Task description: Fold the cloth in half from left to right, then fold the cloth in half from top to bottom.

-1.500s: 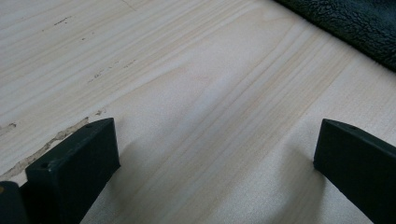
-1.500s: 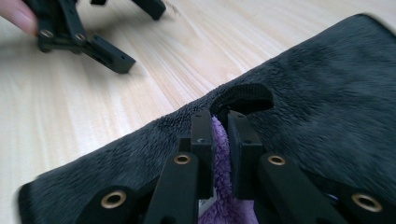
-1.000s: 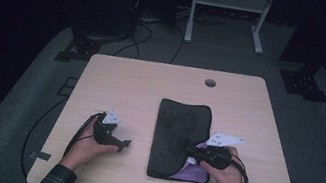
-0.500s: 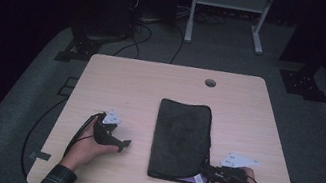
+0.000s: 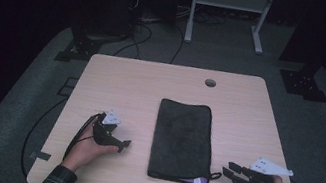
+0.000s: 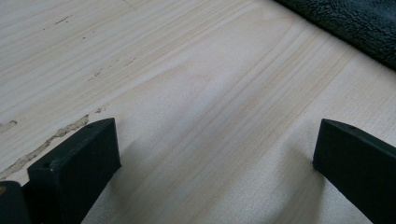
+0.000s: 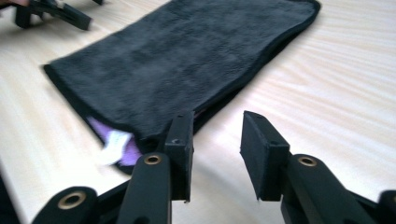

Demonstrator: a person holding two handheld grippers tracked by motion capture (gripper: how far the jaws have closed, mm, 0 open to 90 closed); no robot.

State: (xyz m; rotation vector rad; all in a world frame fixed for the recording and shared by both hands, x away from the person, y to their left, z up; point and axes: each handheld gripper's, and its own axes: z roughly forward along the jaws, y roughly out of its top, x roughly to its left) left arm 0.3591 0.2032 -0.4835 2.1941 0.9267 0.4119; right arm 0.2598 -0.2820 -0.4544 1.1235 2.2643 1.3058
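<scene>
A dark folded towel lies flat in the middle of the wooden table, long side running away from me. A purple lining and a white tag peek out at its near right corner. My left gripper rests on the table left of the towel, jaws wide open over bare wood, with the towel's edge at the upper right. My right gripper sits near the table's front right, open, just off the towel's near corner, nothing between its fingers.
A round cable hole is in the table's far edge. A cable trails off the left side. Beyond the table stand a white metal frame and dark stands on a grey floor.
My right gripper has let go of the towel's near right corner and drawn back to the right and toward me. The towel now lies flat. The left gripper has stayed put.
</scene>
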